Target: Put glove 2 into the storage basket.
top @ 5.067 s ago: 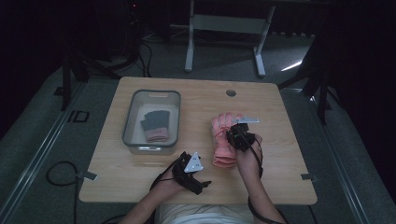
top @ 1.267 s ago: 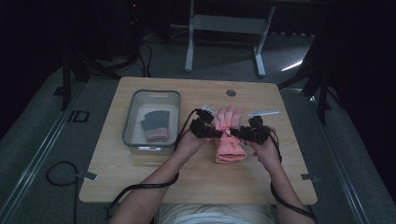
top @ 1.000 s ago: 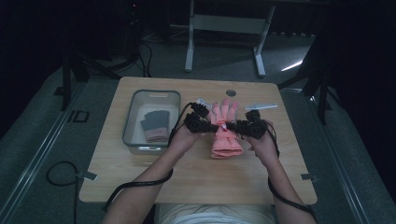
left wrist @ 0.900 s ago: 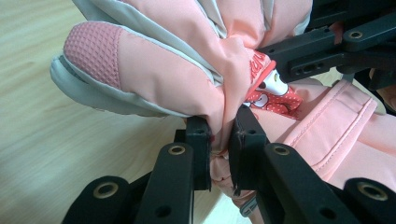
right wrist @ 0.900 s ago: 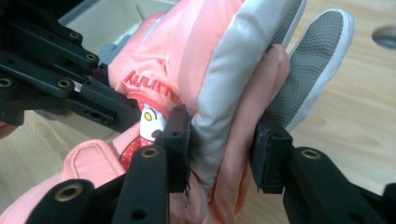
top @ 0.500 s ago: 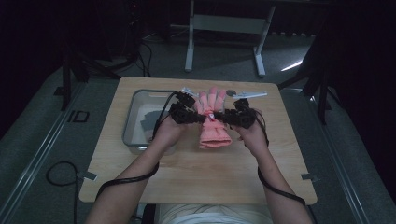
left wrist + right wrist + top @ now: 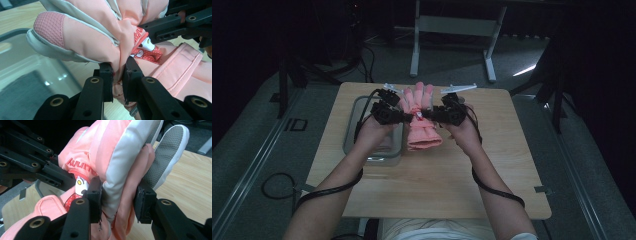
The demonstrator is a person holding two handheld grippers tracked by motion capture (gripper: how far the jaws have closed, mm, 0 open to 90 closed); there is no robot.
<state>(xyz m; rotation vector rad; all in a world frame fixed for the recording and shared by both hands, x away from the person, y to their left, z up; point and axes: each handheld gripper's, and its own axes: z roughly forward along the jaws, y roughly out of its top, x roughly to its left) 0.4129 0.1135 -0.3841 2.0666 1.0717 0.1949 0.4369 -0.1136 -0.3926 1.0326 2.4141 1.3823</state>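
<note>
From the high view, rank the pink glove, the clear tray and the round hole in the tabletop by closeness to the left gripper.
1. Pink glove: clamped in the left gripper.
2. Clear tray: just left, below it.
3. Round hole: far side, right of the glove.

The high view looks forward and down from above the person's side onto the pale wooden table (image 7: 432, 175), from far off. Each gripper view sits very close behind its own black jaws; all three share the padded pink fabric glove (image 7: 422, 127) (image 7: 100, 37) (image 7: 110, 152) mid-frame
</note>
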